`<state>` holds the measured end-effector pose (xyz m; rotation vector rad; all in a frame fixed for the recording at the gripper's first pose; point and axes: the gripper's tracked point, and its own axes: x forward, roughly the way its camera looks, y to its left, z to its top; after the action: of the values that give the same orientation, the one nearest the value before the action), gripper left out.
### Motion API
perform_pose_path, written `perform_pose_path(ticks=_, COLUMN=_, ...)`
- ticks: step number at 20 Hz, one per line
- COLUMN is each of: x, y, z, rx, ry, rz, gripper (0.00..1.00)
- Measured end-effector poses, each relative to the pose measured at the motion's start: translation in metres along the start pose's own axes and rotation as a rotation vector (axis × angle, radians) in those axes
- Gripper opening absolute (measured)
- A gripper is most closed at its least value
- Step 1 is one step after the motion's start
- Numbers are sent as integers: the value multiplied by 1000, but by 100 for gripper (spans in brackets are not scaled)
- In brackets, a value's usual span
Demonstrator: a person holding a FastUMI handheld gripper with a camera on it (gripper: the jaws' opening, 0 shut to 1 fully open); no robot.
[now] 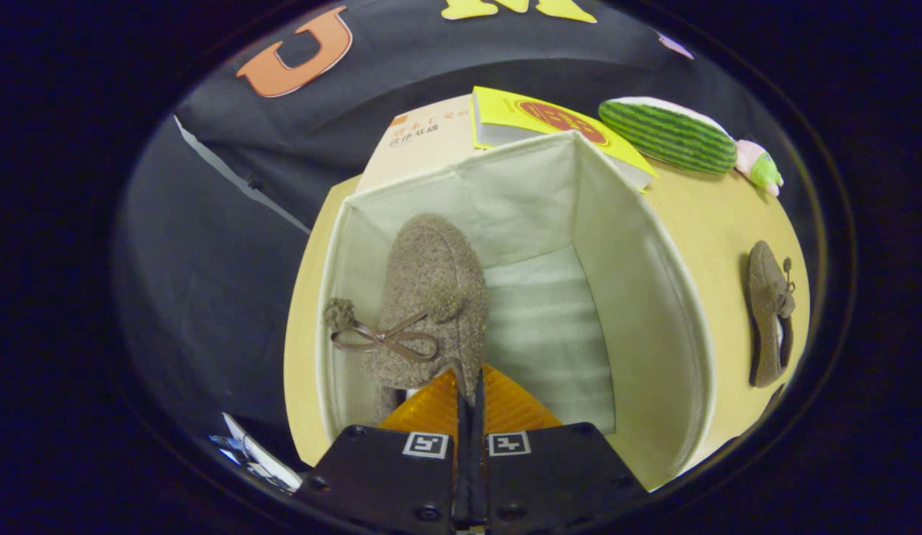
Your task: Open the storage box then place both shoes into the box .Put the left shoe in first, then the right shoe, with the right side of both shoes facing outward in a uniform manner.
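Note:
An open cream fabric storage box stands on the yellow table, seen from above. My gripper is shut on the rim of a brown felt shoe with a bow and pompom. The shoe hangs toe-away inside the box, along its left wall. A second brown shoe of the same kind lies on the table to the right of the box, well apart from the fingers.
Behind the box lie a beige book and a yellow book. A green striped watermelon-slice plush and a small pink-green toy sit at the back right. The table edge runs close to the box's left side.

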<state>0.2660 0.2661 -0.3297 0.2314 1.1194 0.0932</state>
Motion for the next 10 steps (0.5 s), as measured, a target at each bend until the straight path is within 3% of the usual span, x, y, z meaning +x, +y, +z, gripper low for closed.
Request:
perform_pose_path(ticks=5, x=3, y=5, z=-2, rx=4, ry=30, rz=59, gripper=11)
perform_pose_path(ticks=6, x=0, y=9, z=-2, rx=22, ry=30, rz=97, gripper=26)
perform_pose_path(ticks=7, x=-7, y=18, z=-3, rx=31, ry=35, rz=147, gripper=31)
perform_pose_path(ticks=8, x=-16, y=23, z=-4, rx=15, ry=42, rz=183, gripper=55)
perform_pose_path(ticks=10, x=-33, y=18, z=-3, rx=-36, ry=20, rz=164, gripper=100)
